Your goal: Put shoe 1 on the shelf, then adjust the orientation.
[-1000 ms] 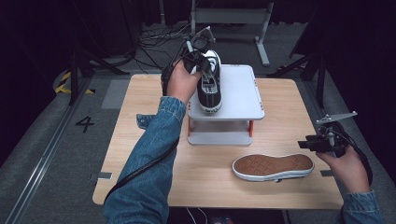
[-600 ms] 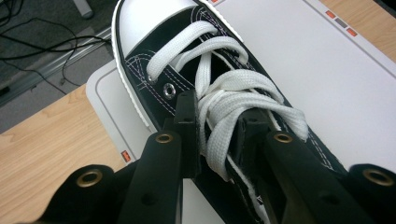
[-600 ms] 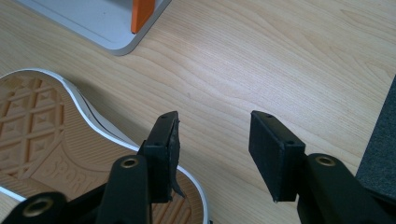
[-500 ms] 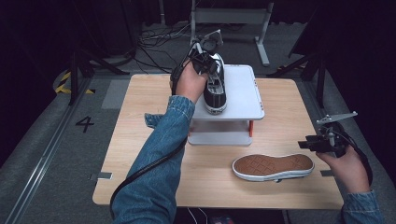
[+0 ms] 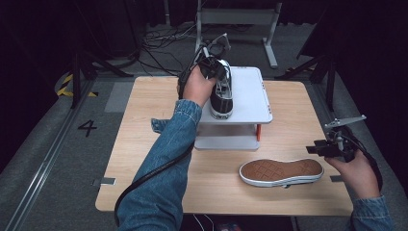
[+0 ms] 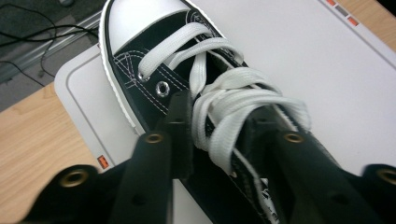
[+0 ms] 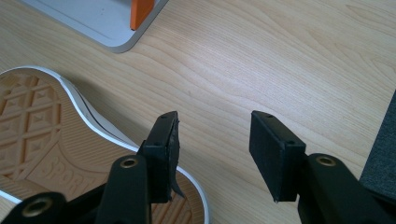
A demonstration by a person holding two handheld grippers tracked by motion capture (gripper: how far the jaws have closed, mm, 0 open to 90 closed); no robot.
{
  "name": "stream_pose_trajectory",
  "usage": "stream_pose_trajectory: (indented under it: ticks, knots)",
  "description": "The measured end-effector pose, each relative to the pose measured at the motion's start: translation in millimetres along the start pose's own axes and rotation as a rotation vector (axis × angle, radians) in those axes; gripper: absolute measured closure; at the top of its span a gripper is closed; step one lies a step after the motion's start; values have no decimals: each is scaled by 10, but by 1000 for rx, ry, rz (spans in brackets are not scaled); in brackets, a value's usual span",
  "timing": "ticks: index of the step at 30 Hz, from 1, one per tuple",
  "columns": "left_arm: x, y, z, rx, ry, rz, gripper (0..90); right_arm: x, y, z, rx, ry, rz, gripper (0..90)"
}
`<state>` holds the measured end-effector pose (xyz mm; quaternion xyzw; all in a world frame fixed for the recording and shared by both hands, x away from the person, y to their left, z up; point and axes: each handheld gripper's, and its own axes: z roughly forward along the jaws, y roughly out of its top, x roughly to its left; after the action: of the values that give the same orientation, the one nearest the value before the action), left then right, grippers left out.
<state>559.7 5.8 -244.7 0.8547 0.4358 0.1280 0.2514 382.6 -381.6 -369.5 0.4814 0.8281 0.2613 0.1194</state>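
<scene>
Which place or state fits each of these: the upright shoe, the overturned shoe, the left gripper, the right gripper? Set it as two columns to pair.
Things:
1. upright shoe
2. overturned shoe
3. left gripper
4. right gripper

Places or states:
A. jaws open over bare wood, nothing between them
B. sole up on the table
C. jaws on either side of white laces
D. standing on top of the white shelf

Pairs: 1-D, 2-B, 3-C, 4-A

The sole [image 7: 42, 140] at 8 o'clock reads "SPOR"; the floor [image 5: 57, 159] at 9 o'clock shows a "4" [image 5: 87, 127].
</scene>
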Motion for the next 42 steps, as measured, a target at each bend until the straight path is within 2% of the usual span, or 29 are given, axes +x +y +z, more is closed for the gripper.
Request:
stream_pose_trajectory:
  ticks: [2, 5, 7, 12, 14, 15, 16, 17, 18, 20, 21, 22, 26, 27, 30, 33, 35, 36, 37, 40, 42]
  knots:
    - [-4, -16, -17, -3, 19, 12, 506, 3, 1, -6, -3, 0, -1, 533]
    - [21, -53, -122, -24, -14, 4, 439, 1, 3, 3, 0, 1, 1, 532]
    - [28, -91, -229, -39, -40, 10, 416, 5, 4, 12, 5, -1, 2, 531]
    - [27, -254, -544, -95, -94, 54, 378, 14, -4, -1, 8, -11, -4, 528]
    - [-8, -383, -713, -118, -80, 97, 378, 18, -4, -11, 7, -12, -1, 527]
    - [-8, -383, -713, -118, -80, 97, 376, 18, -4, -11, 7, -12, -1, 527]
    - [-22, -511, -856, -137, -70, 127, 373, 42, -6, -26, 6, -12, -8, 520]
    - [-21, -576, -921, -149, -71, 139, 372, 56, -10, -31, 8, -12, -11, 519]
    - [-21, -576, -921, -149, -71, 139, 368, 71, -13, -33, 16, -4, -14, 514]
    - [-18, -710, -1031, -167, -76, 149, 364, 85, -13, -35, 23, -1, -13, 513]
    - [-12, -775, -1071, -169, -81, 155, 362, 101, -14, -39, 24, 2, -16, 520]
    - [-6, -905, -1117, -157, -92, 164, 363, 128, -12, -43, 26, 16, -14, 537]
    - [17, -1161, -1154, -135, -95, 176, 362, 204, 33, -63, 42, 40, -34, 568]
    - [17, -1161, -1154, -135, -95, 176, 361, 204, 33, -63, 42, 40, -34, 568]
    - [57, -1401, -1182, -143, -81, 179, 359, 271, 70, -78, 43, 60, -60, 614]
    - [83, -1663, -1198, -136, -78, 163, 361, 311, 98, -58, 57, 77, -82, 680]
    - [99, -1831, -1192, -128, -81, 152, 361, 344, 110, -28, 92, 84, -103, 723]
    - [103, -1896, -1187, -132, -80, 138, 361, 360, 114, -8, 103, 88, -116, 742]
    - [103, -1896, -1187, -132, -80, 138, 360, 373, 119, 0, 108, 92, -121, 747]
    - [145, -2103, -1136, -129, -70, 99, 360, 399, 128, 8, 117, 99, -130, 776]
    - [190, -2197, -1095, -123, -88, 77, 359, 427, 132, 4, 127, 100, -142, 791]
